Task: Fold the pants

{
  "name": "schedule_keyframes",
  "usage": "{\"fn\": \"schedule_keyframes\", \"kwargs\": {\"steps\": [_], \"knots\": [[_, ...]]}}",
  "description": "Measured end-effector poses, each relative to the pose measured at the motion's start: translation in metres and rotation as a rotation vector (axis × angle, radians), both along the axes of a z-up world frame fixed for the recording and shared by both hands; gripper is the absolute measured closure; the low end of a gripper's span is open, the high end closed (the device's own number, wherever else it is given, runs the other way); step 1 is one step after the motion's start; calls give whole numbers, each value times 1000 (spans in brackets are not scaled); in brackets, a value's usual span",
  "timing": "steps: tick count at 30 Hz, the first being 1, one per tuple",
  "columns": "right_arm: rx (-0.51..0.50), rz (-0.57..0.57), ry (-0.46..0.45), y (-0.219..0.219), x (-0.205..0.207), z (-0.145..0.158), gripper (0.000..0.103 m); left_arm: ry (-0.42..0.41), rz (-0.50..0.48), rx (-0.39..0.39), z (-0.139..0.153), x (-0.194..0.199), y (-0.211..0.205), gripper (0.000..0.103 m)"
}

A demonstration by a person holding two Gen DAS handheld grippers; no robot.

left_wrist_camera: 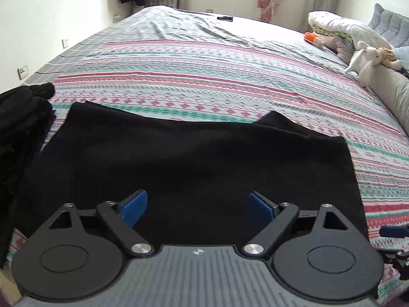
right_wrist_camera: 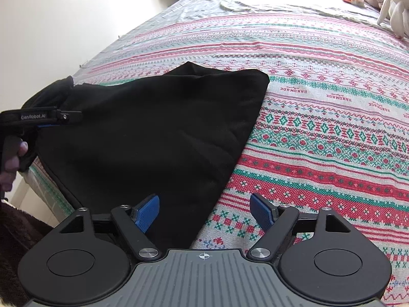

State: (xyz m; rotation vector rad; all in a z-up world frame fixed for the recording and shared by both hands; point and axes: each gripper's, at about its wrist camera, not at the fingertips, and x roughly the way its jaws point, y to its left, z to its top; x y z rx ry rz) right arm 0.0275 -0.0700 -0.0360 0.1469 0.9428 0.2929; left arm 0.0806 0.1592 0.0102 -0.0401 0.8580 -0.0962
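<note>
Pants [left_wrist_camera: 194, 158] lie flat and black on the patterned blanket [left_wrist_camera: 230, 81]; my left gripper [left_wrist_camera: 198, 206] and right gripper [right_wrist_camera: 204, 211] hover wide apart, holding nothing.

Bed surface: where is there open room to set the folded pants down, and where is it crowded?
Widest free patch: the striped bedspread right of the black pants, up to the white plush rabbit. Also free: the grey sheet short of the small dark object. Crowded: the dark clothes pile at left, and the bedding and toys by the orange item.
</note>
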Motion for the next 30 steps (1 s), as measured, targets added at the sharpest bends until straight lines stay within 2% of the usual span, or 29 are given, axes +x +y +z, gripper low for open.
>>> {"fn": "schedule_keyframes", "kwargs": {"steps": [4, 7, 11, 13, 16, 20, 23, 24, 26, 30], "knots": [[50, -8, 33, -8, -3, 0, 23, 3, -54, -55, -15, -9, -19, 0], [124, -7, 75, -15, -4, -1, 23, -20, -68, -83, -26, -18, -29, 0], [249, -23, 135, -26, -7, -7, 24, -26, -129, -87, -35, -29, -43, 0], [296, -33, 164, -31, -9, -11, 25, -50, -178, -65, -38, -36, -51, 0], [323, -41, 174, -35, -13, -12, 31, -90, -264, -27, -40, -46, -60, 0], [372, -44, 204, -41, -15, -16, 47, -109, -378, 24, -48, -60, -71, 0], [404, -42, 227, -44, -18, -20, 56, -143, -429, 67, -53, -70, -78, 0], [425, -39, 244, -44, -18, -21, 61, -150, -434, 70, -53, -71, -79, 0], [461, -35, 273, -42, -19, -25, 64, -152, -441, 62, -52, -73, -79, 0], [490, -26, 291, -37, -19, -28, 64, -159, -495, 19, -48, -76, -80, 0]]}}
